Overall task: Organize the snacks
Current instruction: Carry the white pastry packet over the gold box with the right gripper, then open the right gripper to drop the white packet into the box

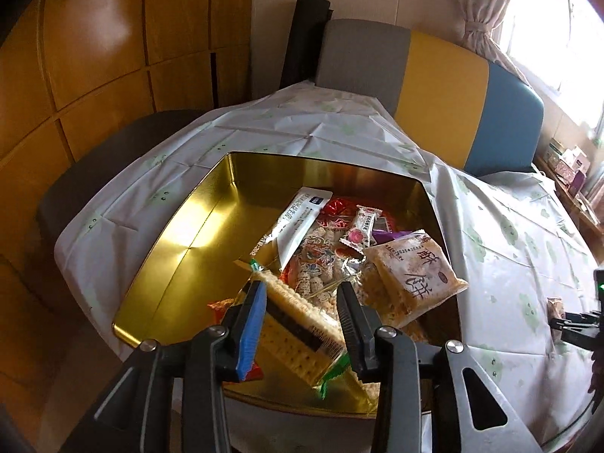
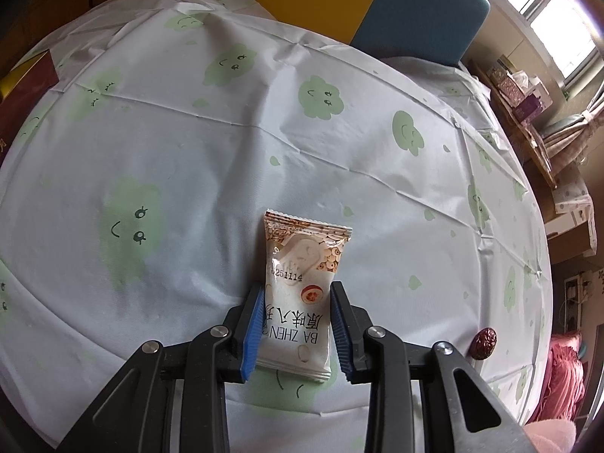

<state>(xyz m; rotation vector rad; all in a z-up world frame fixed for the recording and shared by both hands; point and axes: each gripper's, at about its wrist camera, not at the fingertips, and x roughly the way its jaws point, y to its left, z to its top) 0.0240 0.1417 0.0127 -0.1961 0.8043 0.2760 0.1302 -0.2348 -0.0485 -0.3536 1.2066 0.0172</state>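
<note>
An open gold tin [image 1: 181,241] sits on the tablecloth in the left wrist view. Several snack packets are heaped in its right half, among them a long white sachet [image 1: 302,219] and a square pastry packet [image 1: 415,275]. My left gripper [image 1: 300,285] hangs over the tin's near side, shut on a long cracker packet [image 1: 294,324] that lies slantwise between the pads. In the right wrist view my right gripper [image 2: 298,286] points down at the table. It is shut on the lower half of a white snack packet [image 2: 302,264] resting on the cloth.
White tablecloth with green cloud faces [image 2: 188,132] covers the round table. A red date [image 2: 483,343] lies to the right of my right gripper. A red box [image 2: 26,79] stands at the far left. Chair backs [image 1: 434,68] rise behind the table.
</note>
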